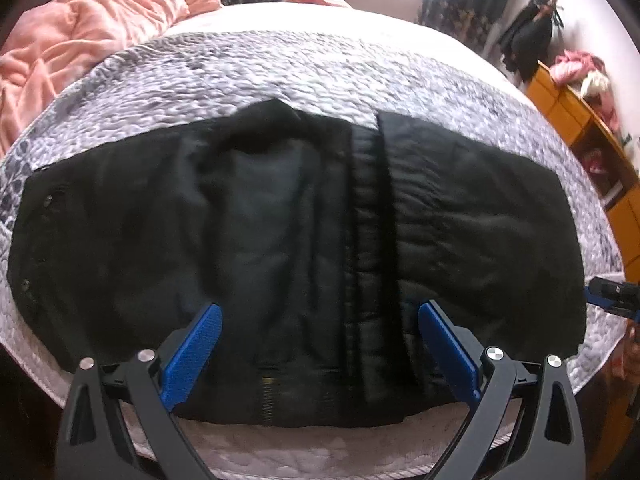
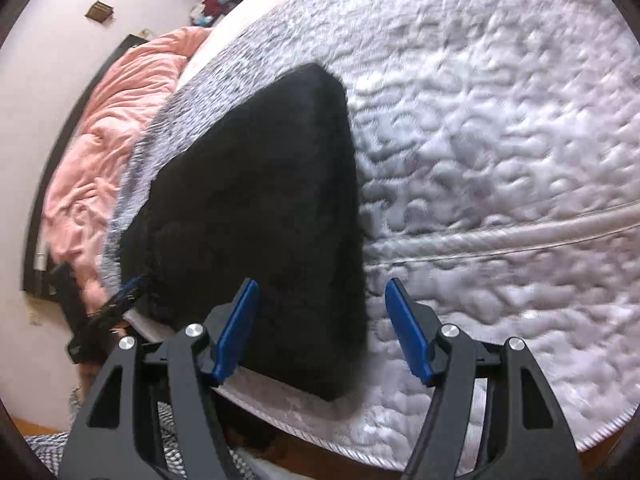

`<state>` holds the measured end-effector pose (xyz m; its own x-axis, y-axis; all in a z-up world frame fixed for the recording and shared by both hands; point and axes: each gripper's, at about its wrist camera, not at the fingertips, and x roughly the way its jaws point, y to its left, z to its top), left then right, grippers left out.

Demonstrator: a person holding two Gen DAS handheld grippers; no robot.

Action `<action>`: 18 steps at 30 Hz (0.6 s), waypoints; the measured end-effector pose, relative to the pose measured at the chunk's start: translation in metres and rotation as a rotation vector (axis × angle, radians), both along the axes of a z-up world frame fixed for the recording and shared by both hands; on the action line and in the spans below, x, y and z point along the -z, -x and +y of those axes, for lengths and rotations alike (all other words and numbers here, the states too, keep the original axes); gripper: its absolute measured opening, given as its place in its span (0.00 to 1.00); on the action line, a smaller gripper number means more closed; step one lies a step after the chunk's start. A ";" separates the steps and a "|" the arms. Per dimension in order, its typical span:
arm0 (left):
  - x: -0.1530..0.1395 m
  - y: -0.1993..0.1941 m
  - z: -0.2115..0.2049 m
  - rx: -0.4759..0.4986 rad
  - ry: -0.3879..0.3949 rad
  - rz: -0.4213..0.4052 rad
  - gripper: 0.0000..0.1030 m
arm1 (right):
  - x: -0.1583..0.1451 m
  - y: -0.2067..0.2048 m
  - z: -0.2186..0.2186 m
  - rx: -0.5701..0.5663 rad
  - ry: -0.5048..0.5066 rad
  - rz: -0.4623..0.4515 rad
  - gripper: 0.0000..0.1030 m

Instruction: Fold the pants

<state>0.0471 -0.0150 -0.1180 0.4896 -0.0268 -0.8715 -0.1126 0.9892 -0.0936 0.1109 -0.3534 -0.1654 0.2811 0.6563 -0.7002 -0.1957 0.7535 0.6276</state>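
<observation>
Black pants (image 1: 280,240) lie flat across the quilted bed, folded over on themselves, a zipper near the front edge. My left gripper (image 1: 320,320) is open and empty, hovering over their near middle. The right end of the pants (image 2: 260,200) shows in the right wrist view. My right gripper (image 2: 322,296) is open and empty above that end's near right edge. It also shows at the right edge of the left wrist view (image 1: 612,298). The left gripper (image 2: 108,312) shows at the lower left of the right wrist view.
A grey-white quilted bedspread (image 1: 320,72) covers the bed, with its front edge (image 2: 360,432) close to me. A pink duvet (image 1: 80,40) is bunched at the far left. An orange wooden shelf (image 1: 592,136) with clothes stands to the right.
</observation>
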 end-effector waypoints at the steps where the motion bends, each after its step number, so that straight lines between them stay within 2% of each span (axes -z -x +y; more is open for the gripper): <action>1: 0.004 -0.002 -0.003 -0.001 -0.005 0.011 0.96 | 0.007 -0.003 0.001 -0.011 -0.007 0.014 0.65; 3: 0.008 -0.003 -0.005 -0.008 -0.012 0.018 0.96 | 0.013 -0.008 0.005 -0.038 -0.017 0.014 0.68; 5: 0.011 -0.004 -0.006 -0.015 -0.013 0.023 0.97 | 0.020 -0.011 0.009 -0.062 -0.060 0.028 0.66; 8: 0.013 -0.005 -0.004 -0.019 0.003 0.024 0.97 | 0.021 -0.010 0.017 -0.083 -0.060 0.006 0.49; 10: 0.016 -0.007 -0.003 -0.013 0.024 0.024 0.97 | 0.013 -0.009 0.018 -0.090 -0.059 -0.024 0.22; 12: 0.019 -0.009 -0.006 -0.005 0.038 0.026 0.97 | -0.001 -0.009 0.023 -0.099 -0.058 -0.062 0.15; 15: 0.018 -0.011 -0.015 0.003 0.041 0.022 0.97 | -0.026 -0.003 0.024 -0.104 0.030 -0.138 0.13; 18: 0.017 -0.011 -0.021 0.012 0.054 0.010 0.97 | -0.033 0.000 0.011 -0.053 0.099 -0.153 0.13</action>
<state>0.0579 -0.0362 -0.1351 0.4806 -0.0794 -0.8733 -0.1019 0.9841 -0.1455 0.1112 -0.3423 -0.1321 0.3557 0.6030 -0.7141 -0.3242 0.7962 0.5108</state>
